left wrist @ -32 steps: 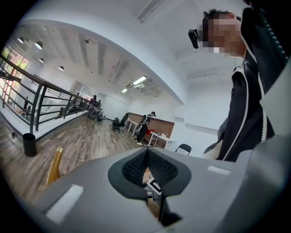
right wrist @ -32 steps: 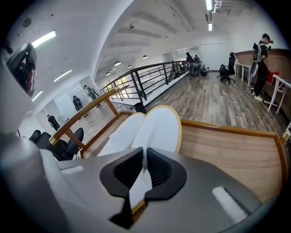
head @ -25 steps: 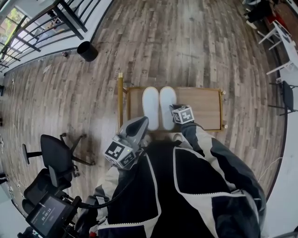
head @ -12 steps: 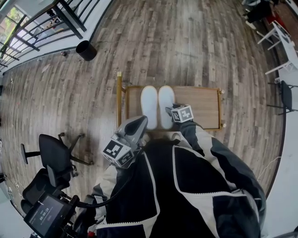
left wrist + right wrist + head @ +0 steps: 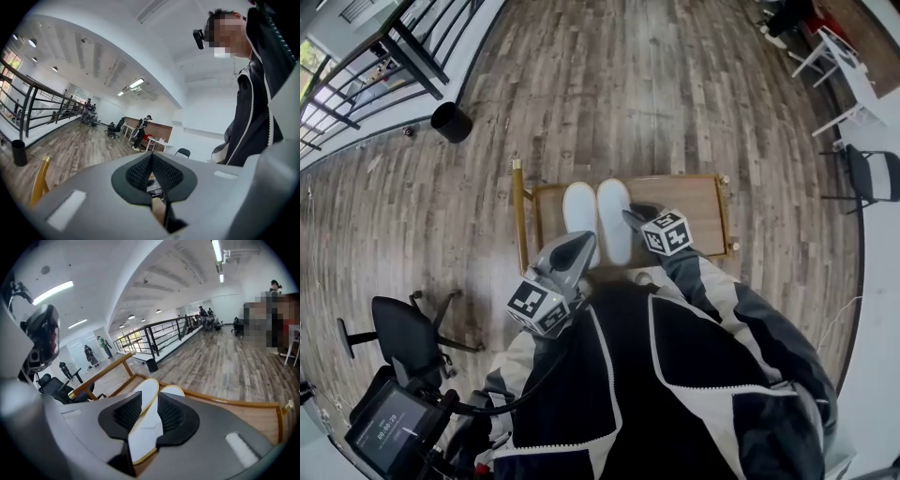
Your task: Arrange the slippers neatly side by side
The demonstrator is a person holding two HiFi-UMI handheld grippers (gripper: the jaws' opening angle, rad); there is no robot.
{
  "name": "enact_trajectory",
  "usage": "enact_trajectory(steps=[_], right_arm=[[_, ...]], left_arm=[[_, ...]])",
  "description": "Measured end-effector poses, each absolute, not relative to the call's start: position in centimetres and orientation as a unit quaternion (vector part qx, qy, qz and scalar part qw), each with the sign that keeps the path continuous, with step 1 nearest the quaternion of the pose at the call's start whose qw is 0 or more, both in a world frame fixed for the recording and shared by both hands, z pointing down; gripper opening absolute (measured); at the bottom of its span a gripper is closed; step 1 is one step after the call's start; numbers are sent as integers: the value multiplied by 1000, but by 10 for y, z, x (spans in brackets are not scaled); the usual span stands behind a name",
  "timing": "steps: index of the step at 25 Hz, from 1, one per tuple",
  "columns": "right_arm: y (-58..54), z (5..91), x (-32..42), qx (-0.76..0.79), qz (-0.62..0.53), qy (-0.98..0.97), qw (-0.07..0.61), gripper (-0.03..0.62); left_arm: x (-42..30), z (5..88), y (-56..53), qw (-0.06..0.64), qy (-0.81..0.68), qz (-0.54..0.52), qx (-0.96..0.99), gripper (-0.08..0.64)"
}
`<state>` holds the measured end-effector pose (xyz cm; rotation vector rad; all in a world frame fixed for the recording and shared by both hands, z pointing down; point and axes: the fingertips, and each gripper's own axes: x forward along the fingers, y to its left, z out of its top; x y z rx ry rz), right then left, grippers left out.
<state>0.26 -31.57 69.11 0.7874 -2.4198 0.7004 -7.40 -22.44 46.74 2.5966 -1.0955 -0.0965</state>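
Observation:
Two white slippers lie side by side on a low wooden cart (image 5: pixel 698 211), the left slipper (image 5: pixel 578 211) touching the right slipper (image 5: pixel 612 217). My right gripper (image 5: pixel 633 218) hovers just right of the right slipper's heel end, jaws apart and closing, pads pressing nothing. In the right gripper view the gripper (image 5: pixel 150 411) shows one slipper (image 5: pixel 146 430) through its gap, lying below it, and the other slipper's end (image 5: pixel 174 390) beyond. My left gripper (image 5: pixel 581 246) is held up by the person's jacket, shut and empty; its pads (image 5: pixel 140 169) meet.
The cart has a yellow wooden handle rail (image 5: pixel 519 220) on its left side. A black bin (image 5: pixel 450 122) stands on the plank floor at far left. An office chair (image 5: pixel 403 328) is at lower left, a white table with chairs (image 5: pixel 853 84) at upper right.
My right gripper has drawn back from the right slipper's heel toward the right. The slippers stay side by side. The left gripper stays where it was.

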Motion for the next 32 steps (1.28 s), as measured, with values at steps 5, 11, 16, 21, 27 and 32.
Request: enact_trajectory(steps=[5, 11, 16, 21, 27, 32], right_arm=[[-328, 595, -1, 296, 184, -924, 158, 48], [-314, 487, 9, 294, 147, -944, 41, 3], [-279, 454, 30, 289, 115, -950, 12, 2], [-262, 453, 59, 322, 102, -941, 17, 2], [-260, 463, 77, 340, 130, -931, -5, 2], [-259, 465, 71, 334, 112, -936, 8, 2]], left_arm=[[-59, 463, -237, 148, -368, -38, 917, 18], [-37, 445, -244, 121, -350, -34, 928, 18], [-23, 439, -244, 96, -338, -38, 935, 18], [-12, 442, -243, 94, -324, -46, 940, 18], [-7, 447, -243, 98, -318, -39, 942, 18], [-6, 448, -244, 100, -316, -36, 943, 19]])
